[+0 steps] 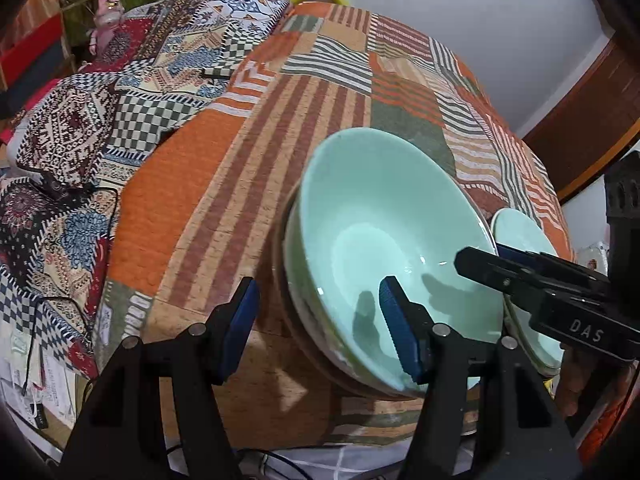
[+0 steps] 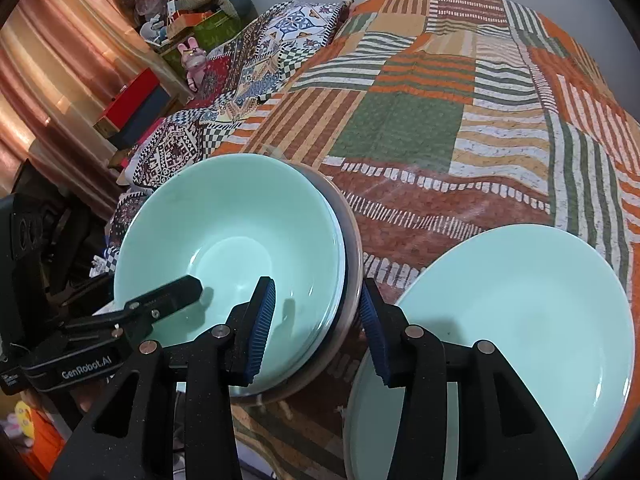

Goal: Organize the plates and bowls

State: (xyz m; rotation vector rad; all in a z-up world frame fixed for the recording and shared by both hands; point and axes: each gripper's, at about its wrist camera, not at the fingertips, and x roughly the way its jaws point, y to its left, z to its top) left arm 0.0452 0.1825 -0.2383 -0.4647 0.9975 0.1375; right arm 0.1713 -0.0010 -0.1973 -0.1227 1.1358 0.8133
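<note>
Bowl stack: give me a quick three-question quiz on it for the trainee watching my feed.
1. True or false: the top bowl of the stack has food in it.
2. What lies beside the stack on the bedspread? A) a mint plate B) a glass cup C) a frying pan
3. Which gripper has one finger inside the top bowl and the other in the gap between stack and plate?
Key: 1 false, it is empty; 2 A; 3 the right gripper.
</note>
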